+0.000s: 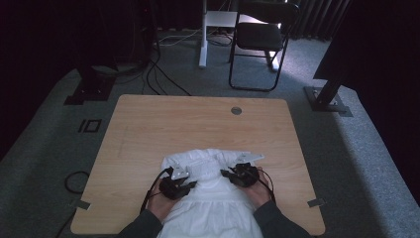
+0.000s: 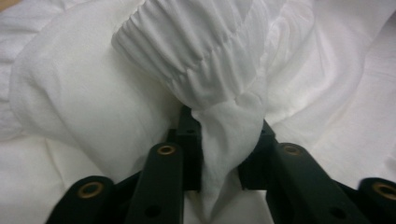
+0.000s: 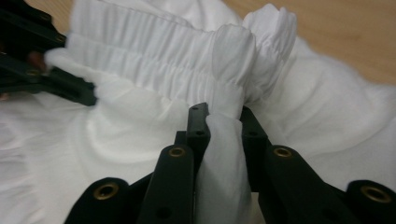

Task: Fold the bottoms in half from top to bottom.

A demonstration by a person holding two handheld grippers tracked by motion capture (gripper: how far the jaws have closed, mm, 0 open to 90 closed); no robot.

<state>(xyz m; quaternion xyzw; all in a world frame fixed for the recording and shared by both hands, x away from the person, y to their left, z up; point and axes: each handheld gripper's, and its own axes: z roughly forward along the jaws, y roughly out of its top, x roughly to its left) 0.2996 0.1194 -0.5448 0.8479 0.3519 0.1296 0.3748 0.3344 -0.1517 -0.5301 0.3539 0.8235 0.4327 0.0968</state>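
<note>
white garment (image 2: 205,70) pinched between both grippers' fingers (image 3: 198,126).

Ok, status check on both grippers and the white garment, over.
Left gripper shut on white garment. Right gripper shut on its gathered band. Garment bunched at table near edge. Nothing obstructing.

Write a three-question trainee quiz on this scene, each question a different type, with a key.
1. True or false: the left gripper has its jaws closed on a fold of the white garment.
2. Multiple choice: the garment lies (A) at the far edge of the wooden table, (B) at the near edge, between the person's hands, (C) on the folding chair.
3. Fill in: in the right gripper view, the right gripper pinches cloth just below a gathered, ______ band.

Key: 1 true; 2 B; 3 elasticated.
</note>
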